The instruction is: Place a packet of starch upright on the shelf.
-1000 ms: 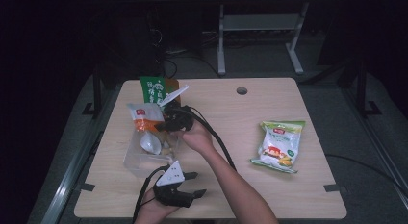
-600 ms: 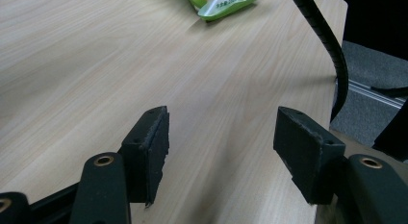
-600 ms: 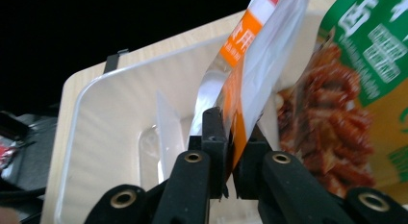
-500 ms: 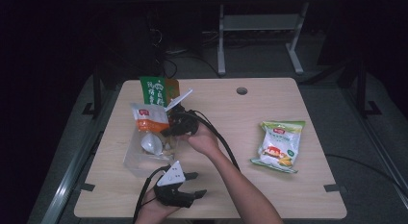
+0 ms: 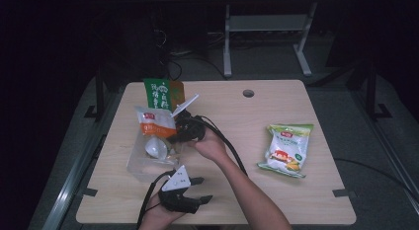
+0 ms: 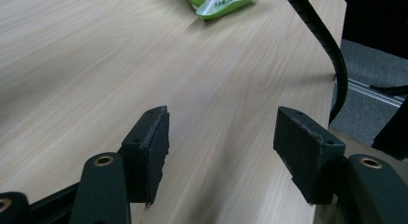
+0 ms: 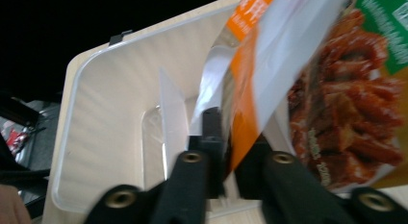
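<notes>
the clear bin (image 5: 143, 163) sits at the worktop's (image 5: 237, 116) left. the orange pouch (image 5: 155, 124) stands over it, gripped by the right gripper (image 5: 173, 136), whose jaws have just been easing apart around it. step: bagging snacks into the bin. next: release fully. left gripper (image 5: 200, 189) rests released.

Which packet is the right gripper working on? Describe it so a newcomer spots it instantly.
On the light wooden table, find the clear plastic bin at its left. The orange-and-white snack packet stands tilted in it, pinched by the right gripper. Unlike the green packet behind, it has an orange band.
</notes>
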The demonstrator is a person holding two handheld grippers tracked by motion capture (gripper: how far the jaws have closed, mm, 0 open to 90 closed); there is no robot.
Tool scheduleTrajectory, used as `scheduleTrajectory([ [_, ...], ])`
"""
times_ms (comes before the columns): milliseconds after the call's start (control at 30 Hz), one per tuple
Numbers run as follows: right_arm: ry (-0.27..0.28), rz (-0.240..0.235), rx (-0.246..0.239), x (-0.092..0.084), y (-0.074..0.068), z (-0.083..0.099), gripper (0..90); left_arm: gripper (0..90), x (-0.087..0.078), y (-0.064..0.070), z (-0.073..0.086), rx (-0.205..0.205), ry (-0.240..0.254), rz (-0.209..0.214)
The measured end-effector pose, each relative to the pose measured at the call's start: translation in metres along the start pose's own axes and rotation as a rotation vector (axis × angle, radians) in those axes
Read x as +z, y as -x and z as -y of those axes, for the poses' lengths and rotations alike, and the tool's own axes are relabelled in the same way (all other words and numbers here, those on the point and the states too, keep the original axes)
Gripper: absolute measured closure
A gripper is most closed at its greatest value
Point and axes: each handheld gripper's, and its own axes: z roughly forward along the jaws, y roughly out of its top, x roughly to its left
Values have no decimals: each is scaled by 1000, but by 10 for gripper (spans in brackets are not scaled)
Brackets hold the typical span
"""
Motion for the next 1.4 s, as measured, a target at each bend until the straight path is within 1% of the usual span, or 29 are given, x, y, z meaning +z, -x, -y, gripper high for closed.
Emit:
scheduleTrajectory([
  [33,-5,-7,3,2,0,0,773,368,0,0,0,-1,1,0],
  [67,-18,-14,12,3,0,0,777,368,0,0,0,0,1,0],
  [100,-30,-3,-8,5,0,1,775,368,0,0,0,0,1,0],
  [133,-38,-5,-8,7,0,1,775,368,0,0,0,0,0,0],
  [167,-60,-7,-16,11,-1,2,799,368,0,0,0,-2,1,0],
  [233,-69,-6,-17,13,-2,2,805,368,0,0,0,0,0,1],
  [300,-87,-11,-16,17,-1,3,844,368,0,1,0,-6,1,2],
  [333,-87,-10,-12,18,-1,4,862,368,0,1,0,-6,1,2],
  [400,-87,-26,0,18,1,5,883,368,0,0,0,-4,0,2],
  [467,-88,-22,-1,20,2,7,891,368,0,0,0,-5,0,3],
  [533,-83,-23,9,21,3,10,891,368,0,1,0,-4,0,2],
  [600,-74,-29,20,20,4,11,882,368,0,1,0,-4,0,3],
  [667,-62,-20,4,18,4,10,850,368,0,1,0,-5,-1,3],
  [733,-52,-17,5,16,3,9,832,368,0,1,0,-7,0,4],
  [767,-26,-24,9,10,3,8,795,368,0,0,0,-3,0,3],
  [800,-19,-18,16,7,2,8,775,367,0,0,0,-5,-2,3],
  [867,-6,-19,12,2,3,8,736,366,0,-1,0,-6,-3,2],
  [967,25,-20,27,-11,2,9,693,360,0,-1,0,-15,0,-2],
  [1100,36,-2,26,-26,0,12,664,353,0,-1,-1,-12,-1,-5],
  [1133,34,-3,26,-30,0,14,662,352,0,-1,0,-18,-2,-5],
  [1167,36,-5,33,-33,-1,15,646,350,0,-1,-1,-11,-2,-6],
  [1267,45,7,19,-43,-1,18,635,348,1,-1,-1,-12,-4,-8],
  [1300,48,12,28,-47,-2,19,628,347,1,-1,0,-18,-4,-8],
  [1400,58,26,28,-58,-2,24,616,344,1,-2,0,-15,-8,-9],
])
